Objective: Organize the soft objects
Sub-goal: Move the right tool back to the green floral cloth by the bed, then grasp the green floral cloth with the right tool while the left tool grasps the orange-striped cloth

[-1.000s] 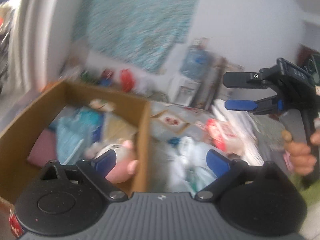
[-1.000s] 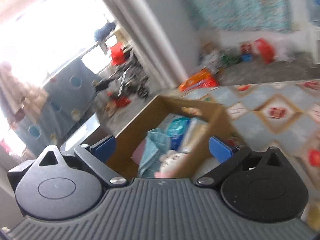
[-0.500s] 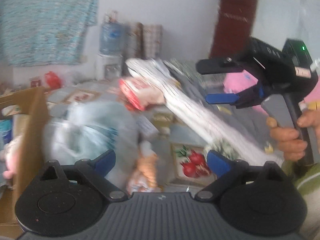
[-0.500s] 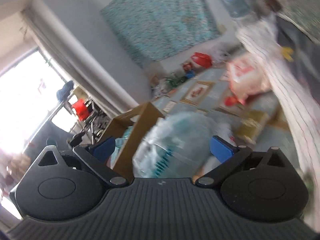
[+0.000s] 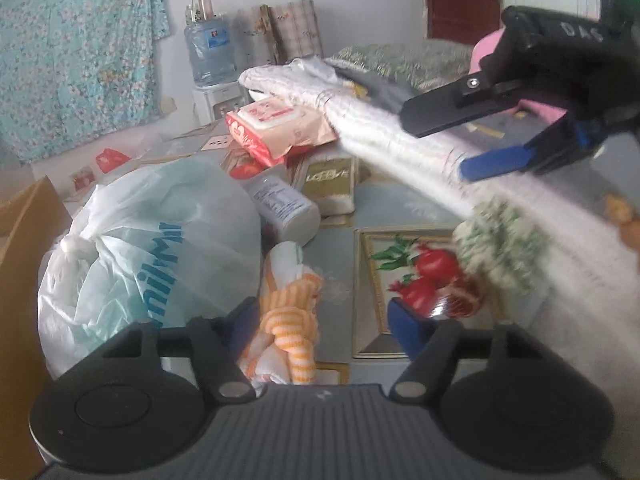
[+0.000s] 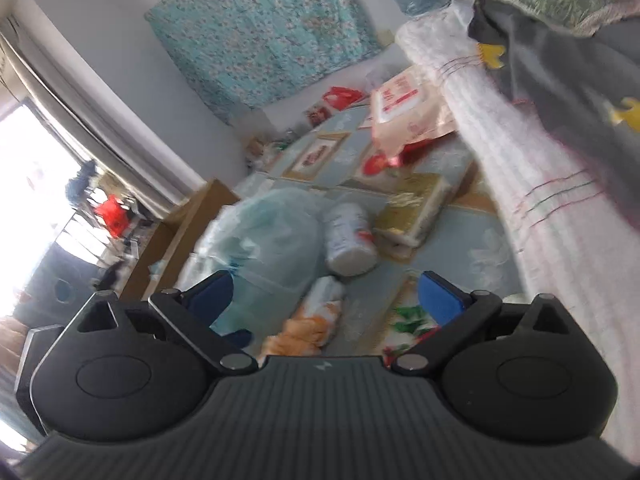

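The left claw [image 5: 320, 320] is hanging wide, empty, its blue pads straddling the orange-striped cloth [image 5: 290, 320] lying bunched on the patterned floor mat [image 5: 400, 208]; the cloth is sitting between the pads but not yet being pinched, so this reads as lining up for a grab. The right claw [image 5: 448, 146] is also standing wide and holding nothing, hovering over the white towel [image 5: 384, 132] that is draping down from the bedding, perhaps waiting its turn.

Just left of the striped cloth a knotted plastic bag [image 5: 152, 240] is bulging against it, and beyond that the cardboard box [image 5: 24, 240] is showing its wall at the frame edge, probably where soft things are being collected. Behind the cloth a white bottle [image 5: 286, 206] is lying on its side, touching a gold packet [image 5: 330, 180], with a pink wipes pack [image 5: 276, 128] propped above them against the towel. From the right wrist view the same cloth [image 6: 312, 320] is lying below the spread pads, near the bag [image 6: 264, 248].
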{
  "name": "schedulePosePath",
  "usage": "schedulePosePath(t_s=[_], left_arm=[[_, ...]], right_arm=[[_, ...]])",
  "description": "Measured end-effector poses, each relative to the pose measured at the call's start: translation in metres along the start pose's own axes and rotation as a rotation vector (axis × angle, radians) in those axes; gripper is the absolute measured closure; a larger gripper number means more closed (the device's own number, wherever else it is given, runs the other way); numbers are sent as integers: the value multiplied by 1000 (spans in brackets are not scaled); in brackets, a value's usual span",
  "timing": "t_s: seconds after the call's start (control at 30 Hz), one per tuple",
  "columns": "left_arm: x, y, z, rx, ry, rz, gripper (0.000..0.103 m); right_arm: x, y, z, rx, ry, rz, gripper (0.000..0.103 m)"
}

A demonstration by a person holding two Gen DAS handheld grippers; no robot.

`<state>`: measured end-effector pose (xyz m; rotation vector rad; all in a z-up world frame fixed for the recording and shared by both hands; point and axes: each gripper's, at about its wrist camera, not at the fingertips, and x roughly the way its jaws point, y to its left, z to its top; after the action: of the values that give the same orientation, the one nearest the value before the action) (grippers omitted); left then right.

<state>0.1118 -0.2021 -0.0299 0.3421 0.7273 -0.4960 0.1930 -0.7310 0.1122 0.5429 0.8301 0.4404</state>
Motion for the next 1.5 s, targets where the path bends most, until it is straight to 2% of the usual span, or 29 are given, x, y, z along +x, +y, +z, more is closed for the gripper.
schedulePosePath(t_s=[0.13,0.2,0.4,0.63,0.73,0.8,0.97,1.1,1.23,1.5], left_arm=[[10,3,-2,11,0,40,37],[15,6,-4,1,11,37,41],[31,12,-5,-4,44,55,53],[43,12,-6,5,63,79,54],[45,12,-8,8,65,93,58],[45,13,-9,5,61,96,59],[42,14,-11,-3,43,95,61],[34,18,-12,-31,33,71,61],[23,23,-12,-68,13,45,62],[-8,47,-11,-227,-3,-122,62]], right_arm=[[-6,9,-10,-178,-70,-223,4],[-6,9,-21,-238,-57,-297,4],[9,0,-55,-307,26,-420,9],[27,-10,-67,-359,58,-498,17],[30,-9,-71,-393,50,-521,27],[30,-7,-72,-410,41,-543,38],[24,-8,-71,-410,16,-565,56],[13,-10,-70,-359,-20,-547,70],[-4,-14,-69,-264,-68,-498,72],[-49,-14,-78,-96,-239,-351,72]])
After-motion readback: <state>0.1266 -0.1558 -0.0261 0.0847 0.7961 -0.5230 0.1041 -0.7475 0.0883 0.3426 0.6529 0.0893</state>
